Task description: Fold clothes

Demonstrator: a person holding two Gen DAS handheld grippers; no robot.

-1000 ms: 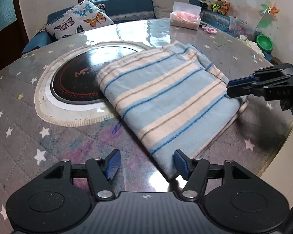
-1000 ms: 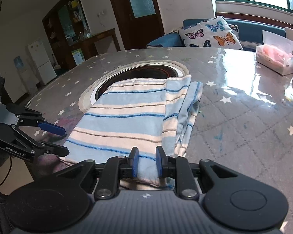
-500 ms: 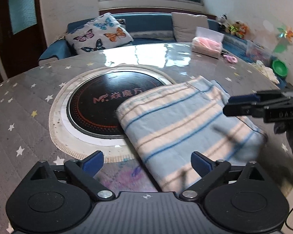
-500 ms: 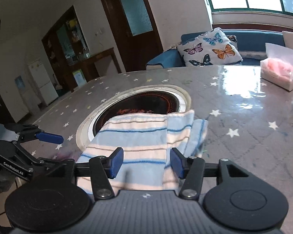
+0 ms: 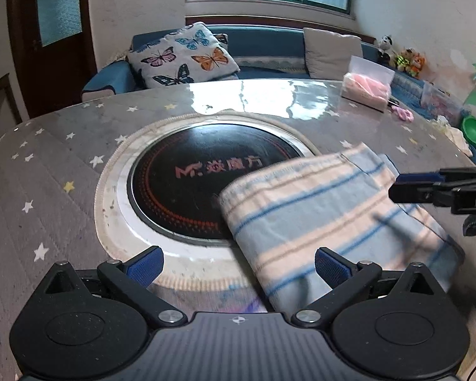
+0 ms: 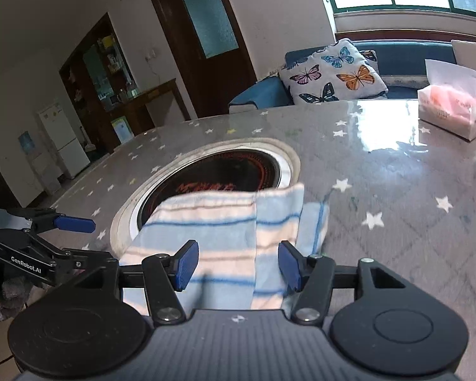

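Note:
A folded garment with light blue, cream and dark blue stripes [image 5: 327,209] lies flat on the round table, partly over the black cooktop disc [image 5: 206,184]. It also shows in the right wrist view [image 6: 225,231]. My left gripper [image 5: 238,265] is open and empty, raised above the garment's near corner. My right gripper [image 6: 236,265] is open and empty, raised over the garment's near edge. Each gripper shows in the other's view: the right one [image 5: 428,187] at the right edge, the left one [image 6: 47,241] at the left edge.
The grey star-patterned table [image 5: 47,190] has a glossy cover. A pink tissue pack [image 5: 368,90] and small pink item [image 5: 403,114] sit at the far right. A green bowl [image 5: 474,130] and a sofa with a butterfly cushion [image 5: 184,57] stand beyond the table.
Both grippers have lifted up and back from the garment. The right gripper, shut a second ago, has opened; the left has opened wider. The garment stays folded on the table.

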